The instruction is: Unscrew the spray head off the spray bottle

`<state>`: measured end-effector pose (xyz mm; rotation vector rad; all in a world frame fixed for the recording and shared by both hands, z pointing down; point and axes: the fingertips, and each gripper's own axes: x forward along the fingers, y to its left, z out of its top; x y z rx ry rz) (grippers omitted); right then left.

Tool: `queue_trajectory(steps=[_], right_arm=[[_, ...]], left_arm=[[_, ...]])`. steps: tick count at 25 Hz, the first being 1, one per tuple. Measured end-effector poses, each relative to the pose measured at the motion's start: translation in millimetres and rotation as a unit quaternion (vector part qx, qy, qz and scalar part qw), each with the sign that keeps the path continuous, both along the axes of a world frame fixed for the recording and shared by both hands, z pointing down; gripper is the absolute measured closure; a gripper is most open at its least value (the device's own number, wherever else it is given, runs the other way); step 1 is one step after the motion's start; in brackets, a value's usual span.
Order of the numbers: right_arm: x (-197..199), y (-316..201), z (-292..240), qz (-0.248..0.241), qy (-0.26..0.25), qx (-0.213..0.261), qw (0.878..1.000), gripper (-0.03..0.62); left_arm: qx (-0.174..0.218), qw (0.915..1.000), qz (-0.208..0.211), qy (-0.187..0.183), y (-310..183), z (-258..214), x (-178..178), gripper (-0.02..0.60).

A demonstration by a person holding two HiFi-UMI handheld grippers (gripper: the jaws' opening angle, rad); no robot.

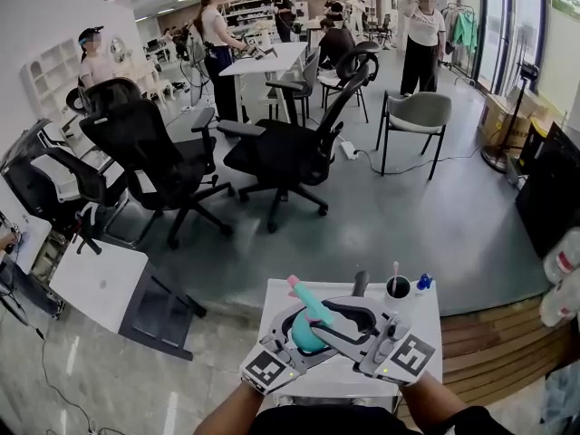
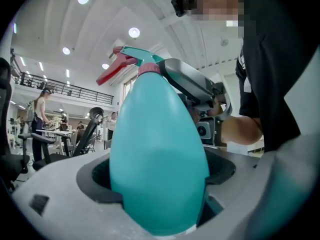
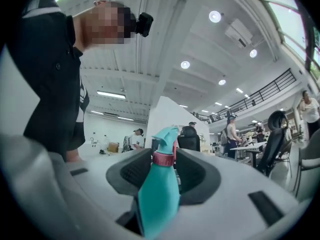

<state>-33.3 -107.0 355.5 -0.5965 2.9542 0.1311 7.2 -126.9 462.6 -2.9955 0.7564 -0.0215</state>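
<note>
A teal spray bottle (image 1: 301, 332) with a pink trigger is held tilted above a small white table (image 1: 428, 329). My left gripper (image 1: 292, 344) is shut on the bottle's fat body (image 2: 160, 159), which fills the space between its jaws (image 2: 160, 194). My right gripper (image 1: 333, 319) comes in from the right at the neck. In the right gripper view its jaws stand on either side of the pink collar (image 3: 163, 159) under the teal spray head (image 3: 165, 135). The pads sit very close to the collar, with a thin gap on each side. The spray head (image 2: 131, 60) sits on the bottle.
A black cup (image 1: 397, 288) and a small blue item (image 1: 423, 282) stand at the table's far edge. Black office chairs (image 1: 281, 152) fill the floor ahead, another white table (image 1: 100, 284) is at the left, and wooden flooring (image 1: 489, 333) lies to the right. People stand in the background.
</note>
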Motion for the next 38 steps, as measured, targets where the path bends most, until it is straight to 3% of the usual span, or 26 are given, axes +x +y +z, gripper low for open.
queue_trajectory(steps=[3, 7, 13, 19, 27, 31, 34, 38], right_arm=[[3.2, -11.0, 2.0, 0.033, -0.015, 0.003, 0.999, 0.425], [1.4, -23.4, 9.5, 0.071, -0.015, -0.039, 0.997, 0.404], [-2.7, -24.4, 8.4, 0.108, 0.017, -0.025, 0.994, 0.411], [-4.0, -18.2, 4.5, 0.088, 0.024, -0.026, 0.995, 0.422], [-0.6, -6.8, 0.7, 0.026, 0.024, -0.027, 0.999, 0.433], [0.4, 4.7, -1.5, -0.029, 0.027, -0.025, 0.999, 0.439], [-3.4, 20.5, -5.7, -0.085, 0.032, -0.037, 0.995, 0.444], [0.5, 16.8, -6.4, -0.091, 0.014, -0.022, 0.996, 0.437]], left_arm=[[0.026, 0.998, -0.05, -0.029, -15.8, 10.9, -7.8, 0.126], [0.035, 0.9936, -0.089, -0.059, -23.3, 19.2, -5.9, 0.124], [0.012, 0.9956, -0.086, -0.035, -16.7, 18.0, 10.3, 0.126], [0.028, 0.9956, -0.077, -0.045, -12.7, 13.7, 8.5, 0.124], [0.044, 0.9972, -0.012, -0.059, 3.3, 11.1, 14.4, 0.124], [0.037, 0.9972, 0.059, -0.028, 22.3, -3.8, 21.2, 0.126], [0.027, 0.9917, 0.125, -0.017, 40.4, -8.1, 24.1, 0.126], [0.006, 0.9908, 0.135, 0.0, 42.8, -11.0, 22.6, 0.124]])
